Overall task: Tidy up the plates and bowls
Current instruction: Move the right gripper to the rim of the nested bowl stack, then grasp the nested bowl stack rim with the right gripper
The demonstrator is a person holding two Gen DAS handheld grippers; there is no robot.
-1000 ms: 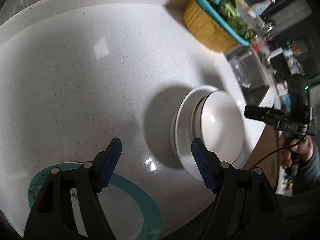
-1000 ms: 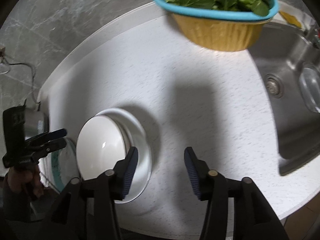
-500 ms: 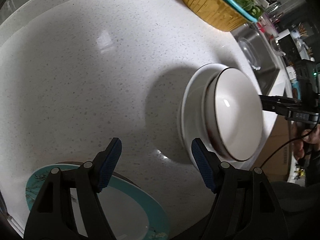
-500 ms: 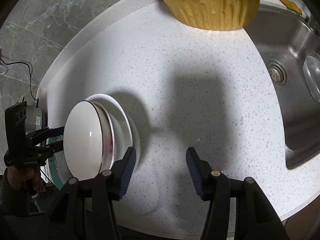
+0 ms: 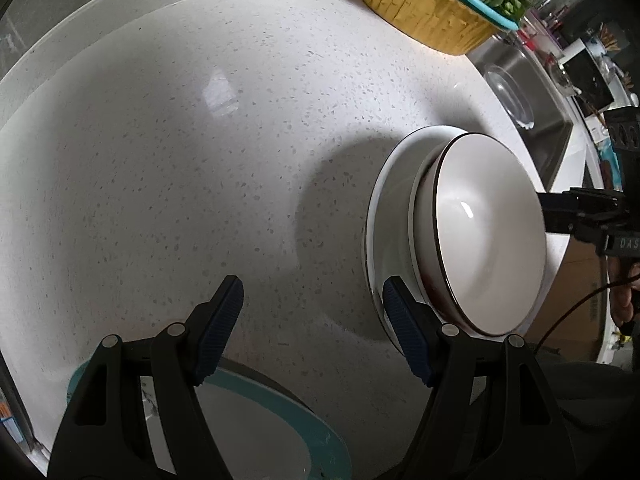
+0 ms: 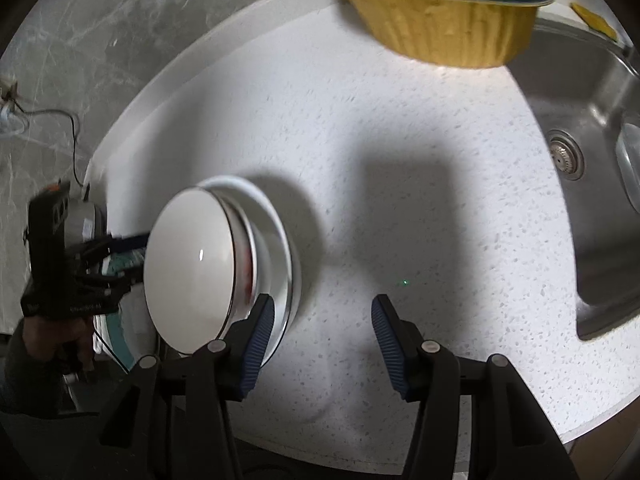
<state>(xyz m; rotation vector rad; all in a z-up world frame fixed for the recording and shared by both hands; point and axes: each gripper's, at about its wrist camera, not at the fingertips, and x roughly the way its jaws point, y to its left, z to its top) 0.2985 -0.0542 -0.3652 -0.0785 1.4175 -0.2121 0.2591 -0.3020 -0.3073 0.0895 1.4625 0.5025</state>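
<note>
A white bowl with a dark rim (image 5: 488, 236) sits nested in another bowl on a white plate (image 5: 384, 208) on the white counter; the stack also shows in the right wrist view (image 6: 188, 276). A plate with a teal rim (image 5: 256, 420) lies under my left gripper (image 5: 312, 316), which is open and empty, left of the stack. My right gripper (image 6: 322, 332) is open and empty, just right of the white plate (image 6: 276, 216). The right gripper also shows in the left wrist view (image 5: 580, 216) beyond the bowls.
A yellow basket with a teal colander of greens (image 5: 432, 12) stands at the back; it also shows in the right wrist view (image 6: 440, 20). A steel sink (image 6: 592, 168) lies to the right, with a glass dish (image 5: 508, 96) in it. The counter edge runs close in front.
Both grippers have moved lower and closer to the bowl stack, which now looks larger in both views. Both stay open and empty. The dishes have not moved.
</note>
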